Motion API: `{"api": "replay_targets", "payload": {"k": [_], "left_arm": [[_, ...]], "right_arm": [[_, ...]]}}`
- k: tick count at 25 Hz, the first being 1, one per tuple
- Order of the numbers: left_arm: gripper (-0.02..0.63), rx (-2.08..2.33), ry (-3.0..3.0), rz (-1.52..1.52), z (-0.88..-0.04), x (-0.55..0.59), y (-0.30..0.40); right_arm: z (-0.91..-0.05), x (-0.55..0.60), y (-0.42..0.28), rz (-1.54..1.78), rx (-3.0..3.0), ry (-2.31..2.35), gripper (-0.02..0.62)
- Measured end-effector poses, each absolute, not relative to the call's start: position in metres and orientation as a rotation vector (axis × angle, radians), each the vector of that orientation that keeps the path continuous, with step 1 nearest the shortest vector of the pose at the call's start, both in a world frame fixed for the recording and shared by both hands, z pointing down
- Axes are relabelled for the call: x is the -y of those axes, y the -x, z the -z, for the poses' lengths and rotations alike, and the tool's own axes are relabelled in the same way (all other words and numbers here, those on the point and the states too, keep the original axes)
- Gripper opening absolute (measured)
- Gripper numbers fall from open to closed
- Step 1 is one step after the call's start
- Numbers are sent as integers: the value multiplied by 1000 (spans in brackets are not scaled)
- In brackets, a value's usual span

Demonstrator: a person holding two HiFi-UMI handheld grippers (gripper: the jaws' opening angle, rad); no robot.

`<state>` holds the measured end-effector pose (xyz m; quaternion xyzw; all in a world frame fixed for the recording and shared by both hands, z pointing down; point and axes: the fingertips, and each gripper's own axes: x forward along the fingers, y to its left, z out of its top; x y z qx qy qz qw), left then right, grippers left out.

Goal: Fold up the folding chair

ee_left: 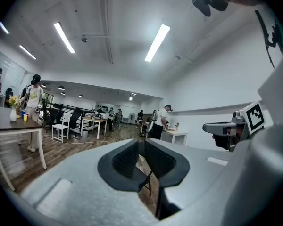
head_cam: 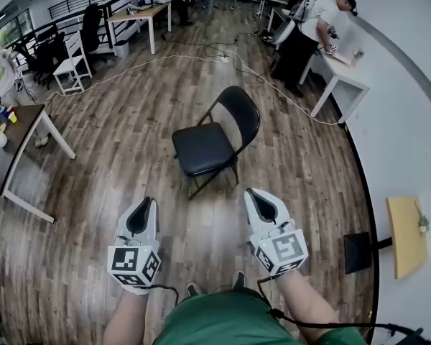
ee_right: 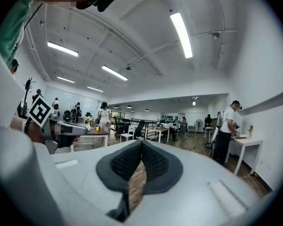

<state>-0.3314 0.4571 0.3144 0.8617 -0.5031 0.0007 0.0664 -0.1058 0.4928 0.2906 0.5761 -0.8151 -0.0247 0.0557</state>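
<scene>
1 black folding chair (head_cam: 214, 144) is seen standing unfolded on the wood floor (head_cam: 129, 142), ahead of 2 grippers and touched by neither. The left gripper (head_cam: 149, 203) is drawn nearly shut and the right gripper (head_cam: 253, 193) is pressed together, with nothing pinched. 1 square-patterned marker cube (head_cam: 134, 262) is carried by each.

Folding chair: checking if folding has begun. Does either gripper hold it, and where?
Nothing is held. The left gripper and right gripper are shut, empty, apart from the unfolded folding chair.

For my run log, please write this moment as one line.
stage: before contact | folding chair: unfolded, standing, untouched | left gripper: shut, empty | right gripper: shut, empty
</scene>
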Motion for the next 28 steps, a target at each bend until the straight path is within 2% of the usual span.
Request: {"api": "replay_targets", "payload": {"k": [13,28], "left_arm": [[46,1481,-2571,-31,-338,-413,341],[46,1603,-2540,-129,-325,-316,241]], "right_arm": [[-307,-453,113,33,2432,-1765,3],[-324,-330,15,-83,2567,-1681,3]]}}
